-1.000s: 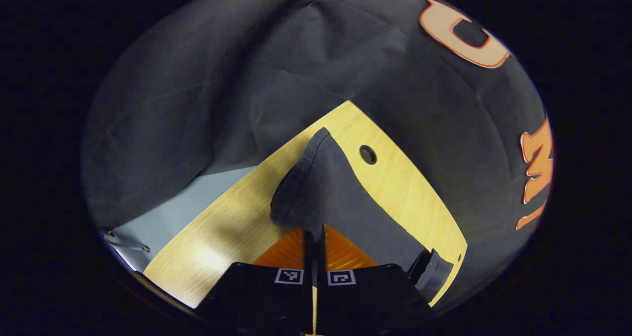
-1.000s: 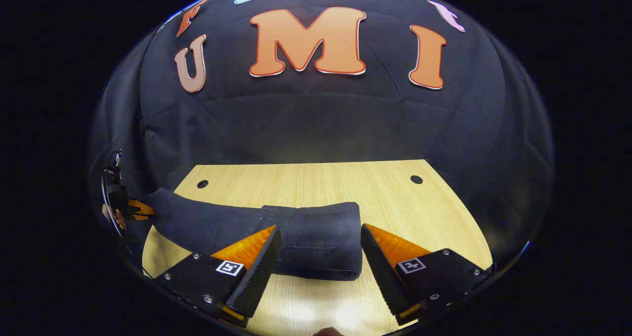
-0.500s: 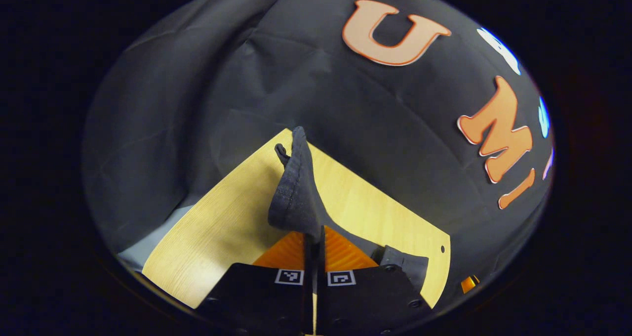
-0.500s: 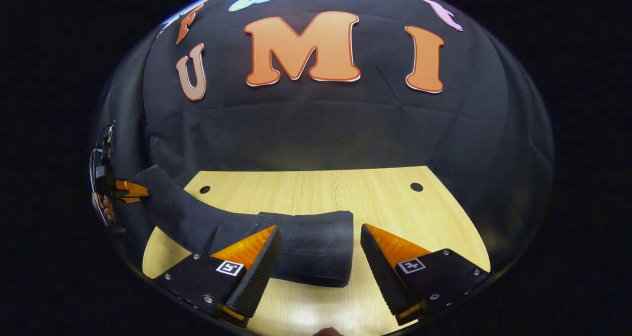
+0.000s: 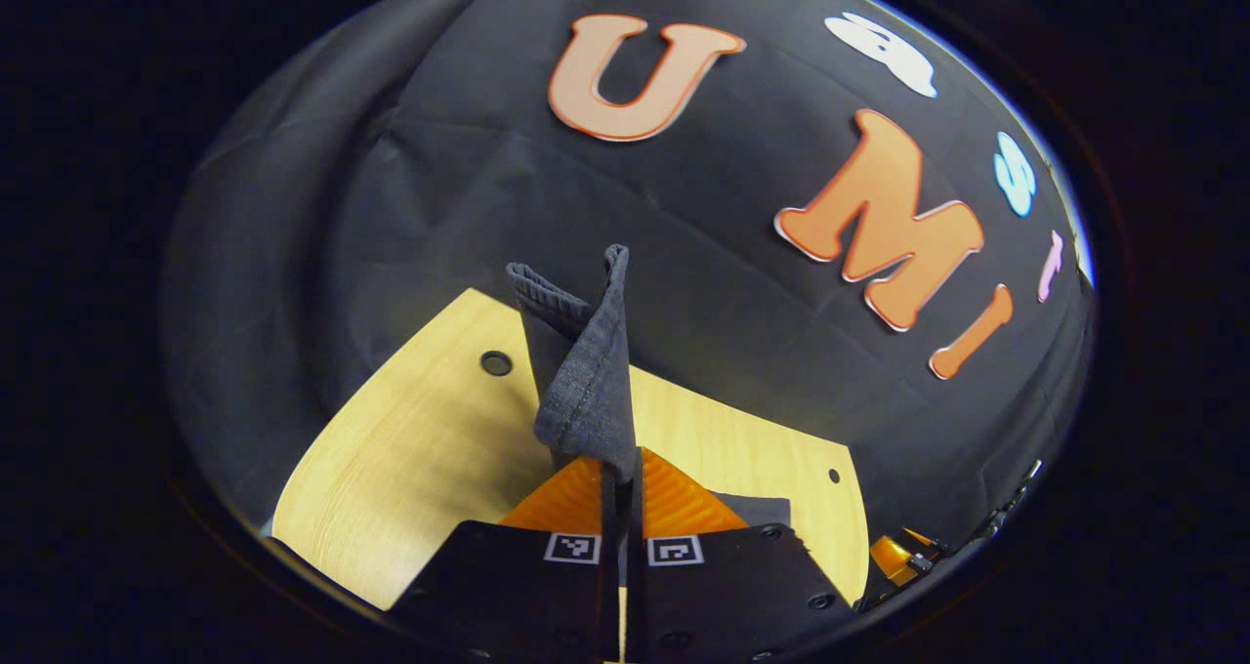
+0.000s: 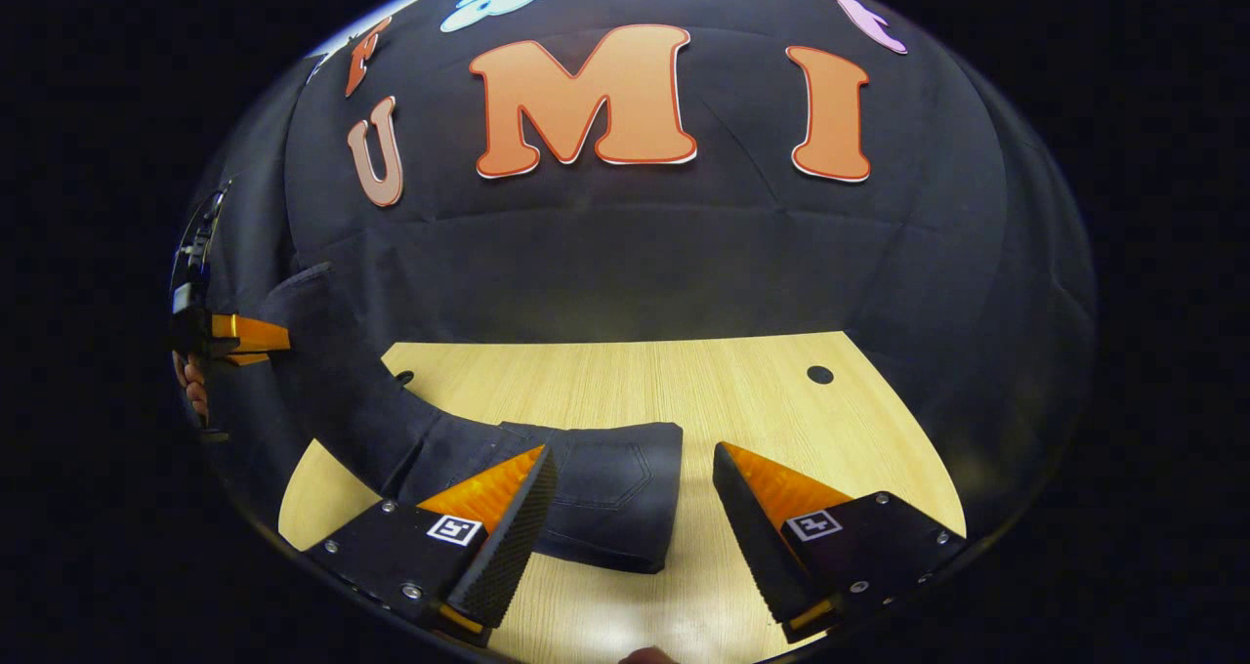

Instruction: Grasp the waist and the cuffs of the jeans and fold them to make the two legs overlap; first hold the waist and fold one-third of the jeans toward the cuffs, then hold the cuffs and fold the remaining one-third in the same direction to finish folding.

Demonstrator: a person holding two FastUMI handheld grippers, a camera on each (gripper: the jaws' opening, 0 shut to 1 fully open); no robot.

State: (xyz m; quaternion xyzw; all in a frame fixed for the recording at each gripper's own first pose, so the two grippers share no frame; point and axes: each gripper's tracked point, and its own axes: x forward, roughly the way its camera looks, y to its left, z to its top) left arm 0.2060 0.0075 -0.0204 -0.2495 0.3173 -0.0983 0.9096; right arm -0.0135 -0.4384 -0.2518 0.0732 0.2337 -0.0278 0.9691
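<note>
Dark jeans [image 6: 596, 493] lie on the wooden table, the waist part folded over with a back pocket facing up. Their legs curve up off the table at the left to the cuffs [image 5: 586, 371]. My left gripper [image 5: 621, 474] is shut on the cuffs, which stand up in front of it. That gripper [image 6: 262, 337] also shows at the far left of the right gripper view, held high with a hand behind it. My right gripper [image 6: 633, 493] hovers open just in front of the folded waist part, touching nothing.
The wooden table [image 6: 742, 410] has a small round hole near each back corner [image 6: 819, 374] [image 5: 495, 362]. The black booth wall stands close behind it. Bare tabletop lies right of the jeans.
My left gripper has lifted the cuffs higher and swung toward the right, pulling the legs up off the table. The folded waist part slid slightly left. The right gripper stayed open in place.
</note>
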